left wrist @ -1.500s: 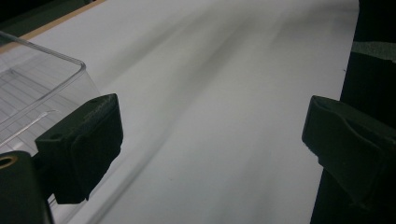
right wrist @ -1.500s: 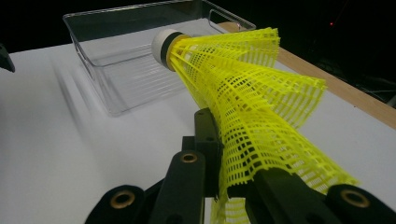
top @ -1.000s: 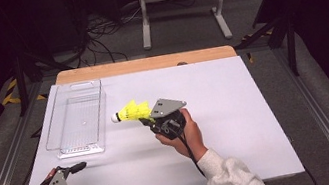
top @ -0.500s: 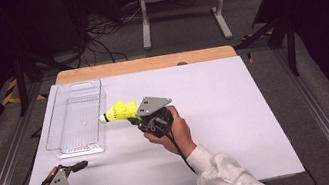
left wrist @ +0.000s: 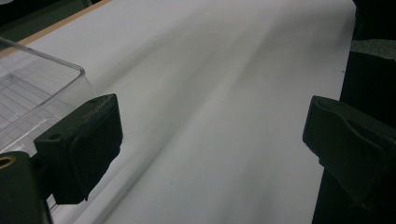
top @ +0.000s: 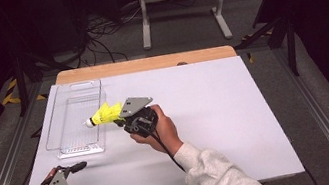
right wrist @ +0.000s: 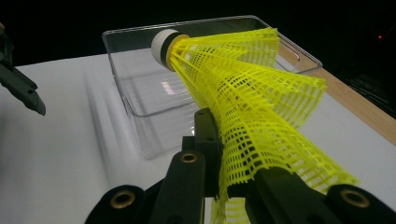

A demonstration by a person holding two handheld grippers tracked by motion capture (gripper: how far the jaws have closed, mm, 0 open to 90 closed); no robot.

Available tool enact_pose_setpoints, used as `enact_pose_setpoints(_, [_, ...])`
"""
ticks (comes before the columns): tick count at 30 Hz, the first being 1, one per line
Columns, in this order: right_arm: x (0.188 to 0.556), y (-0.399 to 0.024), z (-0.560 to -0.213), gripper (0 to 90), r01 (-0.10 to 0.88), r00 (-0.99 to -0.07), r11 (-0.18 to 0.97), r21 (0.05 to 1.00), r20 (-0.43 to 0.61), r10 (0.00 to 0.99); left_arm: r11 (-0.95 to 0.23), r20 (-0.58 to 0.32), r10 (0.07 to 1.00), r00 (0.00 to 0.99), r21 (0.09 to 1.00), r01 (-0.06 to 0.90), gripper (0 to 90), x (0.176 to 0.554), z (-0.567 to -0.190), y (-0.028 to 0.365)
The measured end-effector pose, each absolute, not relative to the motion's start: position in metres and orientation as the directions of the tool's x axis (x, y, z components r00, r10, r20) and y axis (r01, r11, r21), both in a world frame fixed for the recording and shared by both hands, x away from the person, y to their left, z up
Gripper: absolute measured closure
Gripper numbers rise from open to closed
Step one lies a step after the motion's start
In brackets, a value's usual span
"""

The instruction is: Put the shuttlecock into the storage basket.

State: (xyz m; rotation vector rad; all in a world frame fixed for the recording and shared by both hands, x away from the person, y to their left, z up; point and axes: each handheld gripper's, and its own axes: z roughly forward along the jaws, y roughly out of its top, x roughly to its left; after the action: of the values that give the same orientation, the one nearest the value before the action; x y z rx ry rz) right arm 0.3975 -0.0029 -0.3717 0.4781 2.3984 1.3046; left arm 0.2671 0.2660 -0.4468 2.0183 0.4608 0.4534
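Nearest to us in the high view, our left claw [top: 82, 183] sits low at the table's [top: 217, 114] front left corner, jaws spread wide, nothing between them. Its own view confirms: both black jaws stand far apart over bare white surface, with a corner of the tray [left wrist: 42, 88] at the left.

Further in, our right claw [top: 118, 122] is pressed together on the skirt of the yellow shuttlecock [top: 104, 115]. The right gripper view shows the mesh skirt [right wrist: 261, 116] crushed between the jaws, flaring out past them.

Long axis of the shuttlecock: it runs straight on from the claw, white cork tip [right wrist: 163, 46] leading, skirt trailing in the grip. In the high view the cork points left, toward the clear tray [top: 75, 118], and hangs at or just over the tray's right wall. We cannot tell whether the cork has fully crossed the rim.

So the relation that matters: the tray lies directly ahead of the cork, along the shuttlecock's own axis. We judge the coming move to be a short carry in that same direction, then a release over the tray floor. The right hand is the nearer one by far; the left is well apart and idle.

The wooden strip [top: 145, 64] edges the table's far side.
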Motion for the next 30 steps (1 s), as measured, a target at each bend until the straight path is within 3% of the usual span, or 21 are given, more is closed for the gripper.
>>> enact_pose_setpoints(30, [0.409, 0.063, -0.369, 87.7, 0.075, -0.928, 0.636, 0.768, -0.179, 0.327, -0.438, 0.120, 0.499, 0.858, 0.890, 0.129, 5.8, 0.265, -0.447, 0.268])
